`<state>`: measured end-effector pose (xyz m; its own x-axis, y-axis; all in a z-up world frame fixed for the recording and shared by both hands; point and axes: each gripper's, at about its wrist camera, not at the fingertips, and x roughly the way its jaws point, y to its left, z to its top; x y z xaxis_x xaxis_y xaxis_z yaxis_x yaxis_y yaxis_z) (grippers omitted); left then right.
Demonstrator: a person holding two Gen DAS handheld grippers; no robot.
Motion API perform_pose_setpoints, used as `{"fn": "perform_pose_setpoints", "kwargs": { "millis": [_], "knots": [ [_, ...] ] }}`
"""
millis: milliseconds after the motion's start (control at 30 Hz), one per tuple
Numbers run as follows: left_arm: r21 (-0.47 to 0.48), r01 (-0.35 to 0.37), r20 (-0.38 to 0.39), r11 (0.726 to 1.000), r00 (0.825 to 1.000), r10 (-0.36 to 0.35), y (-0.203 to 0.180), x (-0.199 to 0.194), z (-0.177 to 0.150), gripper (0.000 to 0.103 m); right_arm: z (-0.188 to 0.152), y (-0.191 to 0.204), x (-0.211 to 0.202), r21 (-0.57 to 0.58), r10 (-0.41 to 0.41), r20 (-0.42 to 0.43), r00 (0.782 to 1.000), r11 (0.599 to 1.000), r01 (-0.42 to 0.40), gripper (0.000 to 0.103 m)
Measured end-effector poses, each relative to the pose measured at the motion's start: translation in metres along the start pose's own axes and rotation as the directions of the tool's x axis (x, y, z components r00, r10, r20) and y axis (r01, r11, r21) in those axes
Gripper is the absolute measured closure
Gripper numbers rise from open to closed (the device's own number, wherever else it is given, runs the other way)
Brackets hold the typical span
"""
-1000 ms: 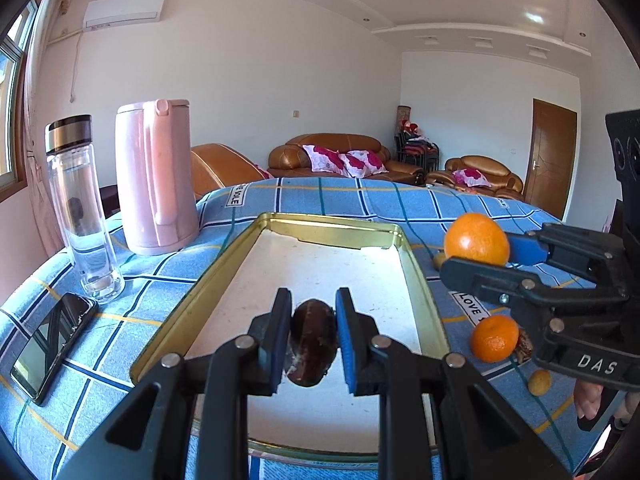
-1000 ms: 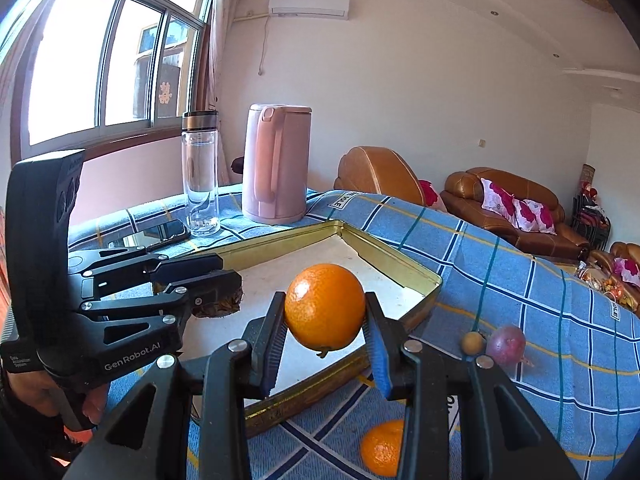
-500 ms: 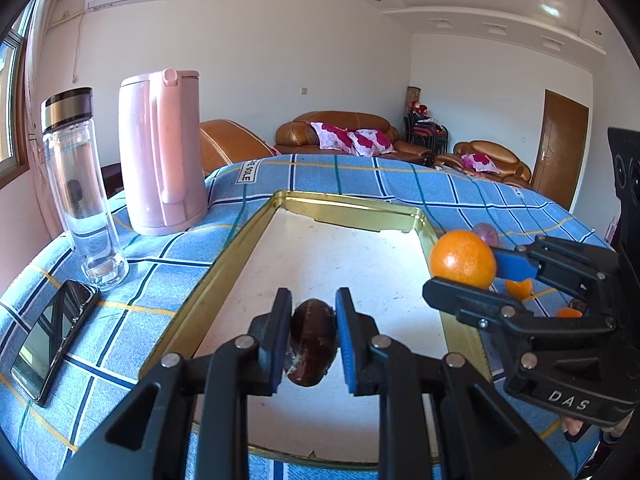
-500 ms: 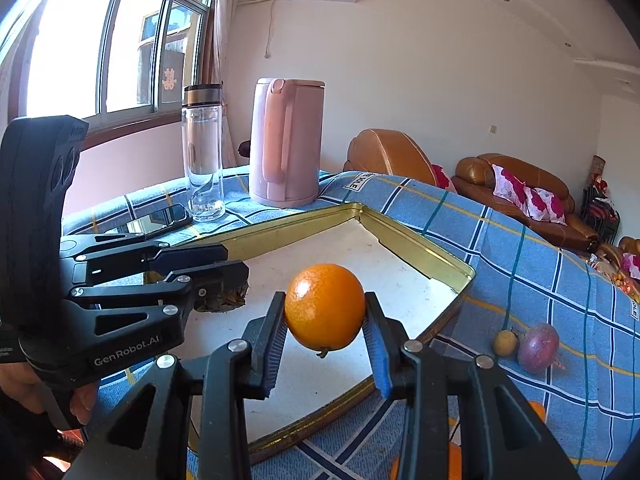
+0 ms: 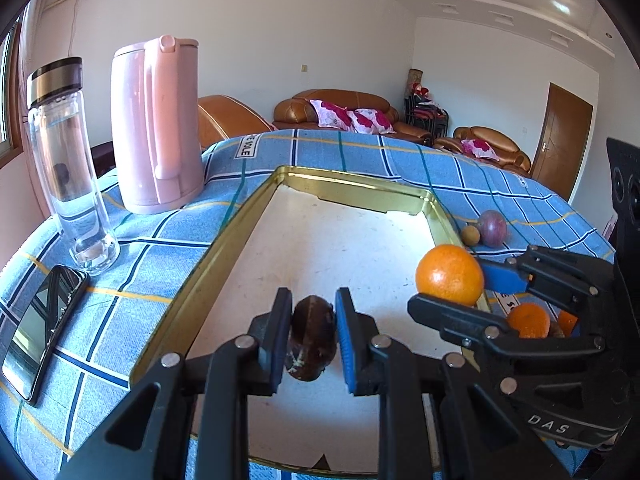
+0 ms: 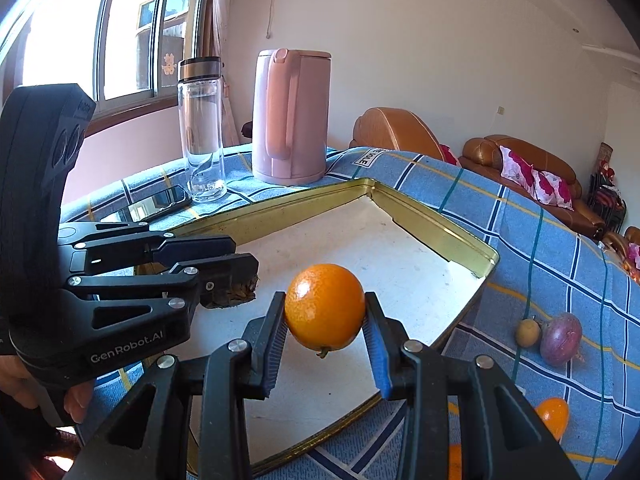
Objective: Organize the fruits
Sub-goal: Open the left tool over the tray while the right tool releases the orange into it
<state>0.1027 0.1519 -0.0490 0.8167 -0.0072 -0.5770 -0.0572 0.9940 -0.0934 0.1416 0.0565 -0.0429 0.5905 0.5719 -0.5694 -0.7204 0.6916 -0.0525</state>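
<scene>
My left gripper (image 5: 312,334) is shut on a dark brown fruit (image 5: 312,340) and holds it over the near end of the gold-rimmed tray (image 5: 240,216). My right gripper (image 6: 325,332) is shut on an orange (image 6: 324,306) and holds it over the tray's right edge (image 6: 440,228). In the left wrist view the orange (image 5: 449,275) and right gripper (image 5: 464,292) are at the right. In the right wrist view the left gripper (image 6: 244,276) with the brown fruit (image 6: 236,294) is at the left.
On the blue checked cloth right of the tray lie a purple fruit (image 6: 560,338), a small yellow-brown fruit (image 6: 527,332) and oranges (image 6: 554,416). A pink kettle (image 5: 156,124), a glass bottle (image 5: 68,168) and a phone (image 5: 40,328) stand left of the tray.
Both grippers have moved forward and lower over the tray with their fruits still held. The orange has come in from right of the tray to its right edge.
</scene>
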Motion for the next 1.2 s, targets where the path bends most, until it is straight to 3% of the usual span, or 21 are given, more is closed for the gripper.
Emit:
{"fn": "perform_pose_setpoints", "kwargs": {
  "millis": [500,667,767,833,1200],
  "knots": [
    [0.003,-0.043,-0.002,0.999,0.999,0.043,0.006,0.002,0.002,0.082,0.002,0.009,0.02,-0.009,0.004,-0.065,0.998,1.0,-0.005,0.064],
    [-0.008,-0.059,0.021,0.998,0.998,0.059,0.006,-0.003,0.001,0.048,0.002,0.008,0.02,0.003,0.006,-0.07,0.998,1.0,-0.005,0.063],
    [-0.013,-0.076,0.047,0.997,0.996,0.076,0.005,-0.008,0.0,0.033,0.002,0.006,0.018,0.015,0.002,-0.06,0.998,1.0,-0.002,0.048],
    [-0.019,-0.083,0.066,0.996,0.994,0.084,0.005,-0.012,-0.001,0.029,0.001,0.005,0.014,0.021,-0.004,-0.041,0.999,1.0,0.005,0.043],
    [-0.044,-0.099,0.147,0.994,0.984,0.104,-0.004,-0.038,-0.012,0.011,-0.009,-0.004,-0.014,0.043,-0.071,0.026,0.997,0.997,0.07,0.043]
  ]
}}
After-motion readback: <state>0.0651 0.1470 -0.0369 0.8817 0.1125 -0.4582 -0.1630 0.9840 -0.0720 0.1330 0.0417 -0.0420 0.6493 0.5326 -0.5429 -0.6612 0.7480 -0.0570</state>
